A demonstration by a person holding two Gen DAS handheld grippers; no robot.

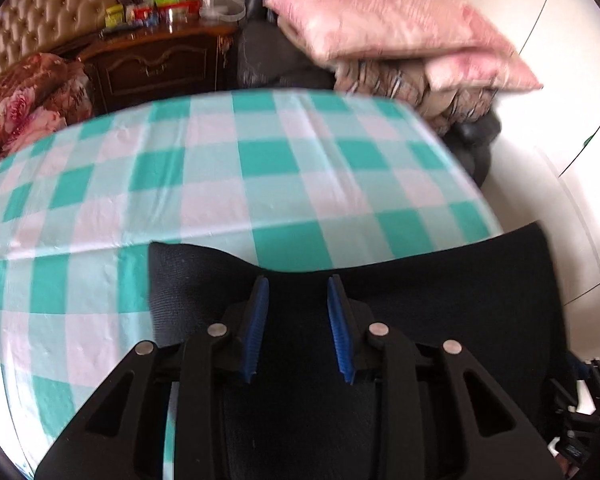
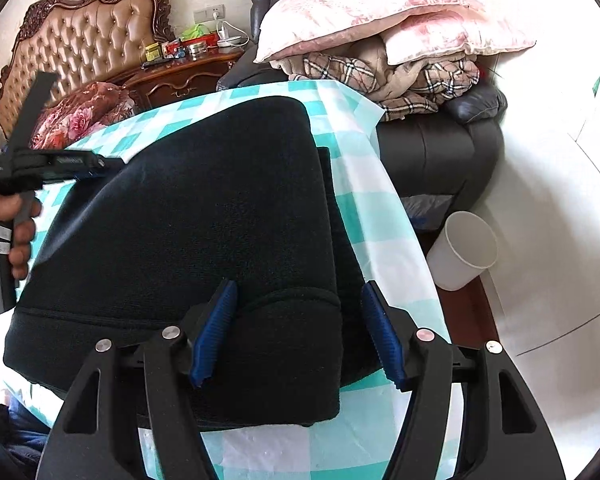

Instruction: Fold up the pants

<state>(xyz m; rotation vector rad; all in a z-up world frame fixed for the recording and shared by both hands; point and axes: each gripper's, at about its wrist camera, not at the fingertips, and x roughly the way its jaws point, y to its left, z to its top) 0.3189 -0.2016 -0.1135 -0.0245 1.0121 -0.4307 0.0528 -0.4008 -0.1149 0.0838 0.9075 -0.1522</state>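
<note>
Each camera sits on a hand-held gripper and looks forward and down past its two blue fingers. The left one looks from close above the desk (image 1: pixel 220 184), with its checked cloth, toward the far wall. The right one looks from close above the black pants (image 2: pixel 204 216), the same way. Both see the pink pillow (image 1: pixel 380 20), the wooden cabinet (image 1: pixel 156 64) and the padded headboard (image 2: pixel 88 40).

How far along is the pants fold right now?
Done: the black pants lie in a compact, layered bundle on the checked tablecloth. In hand: nothing; the right gripper and left gripper stand open over the fabric. Left: perhaps tidying the lower edge.
</note>
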